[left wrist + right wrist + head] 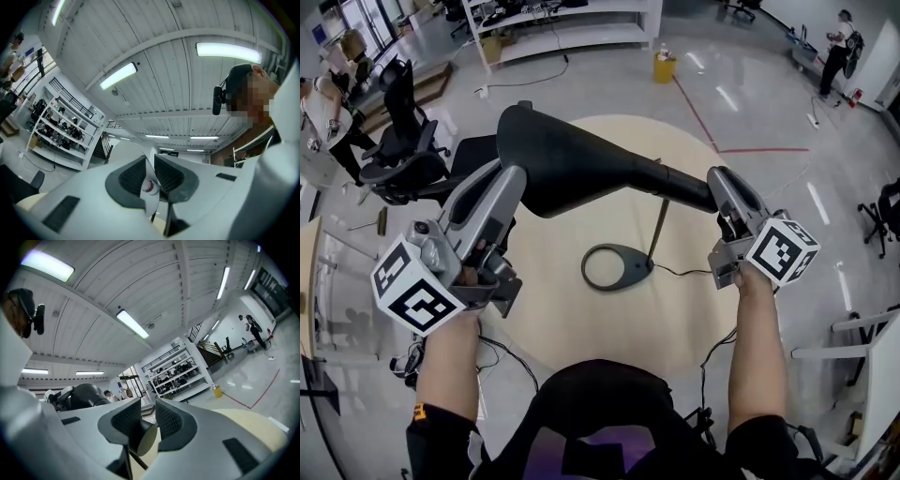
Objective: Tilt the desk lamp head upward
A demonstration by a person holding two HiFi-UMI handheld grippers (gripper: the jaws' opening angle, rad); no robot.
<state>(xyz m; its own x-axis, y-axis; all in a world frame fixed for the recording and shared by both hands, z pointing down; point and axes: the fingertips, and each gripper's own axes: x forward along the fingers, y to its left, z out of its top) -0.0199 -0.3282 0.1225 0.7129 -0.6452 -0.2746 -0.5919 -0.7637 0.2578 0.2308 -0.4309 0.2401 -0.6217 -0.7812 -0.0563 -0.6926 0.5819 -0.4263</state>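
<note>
The round pale wooden desk (567,314) curves away on all sides, with a black office chair (401,141) on the floor past its left edge. The black desk lamp's oval ring base (592,269) sits mid-desk, well inside the rim. Raised above it, the long black lamp head (581,169) spans both hands. The left hand-held gripper (508,180) is clamped on its wide white-lined rim (150,187), and the right hand-held gripper (718,180) is closed on its narrow round end (145,439).

Nothing legible here: no words, numbers or brands. The white cube (412,295) on the left gripper (508,183) and its twin (783,251) on the right gripper (719,183) show only black square marker patterns. A small red-and-dark mark (150,186) on the white inner rim of the black desk lamp head (572,169) is too blurred to read.
</note>
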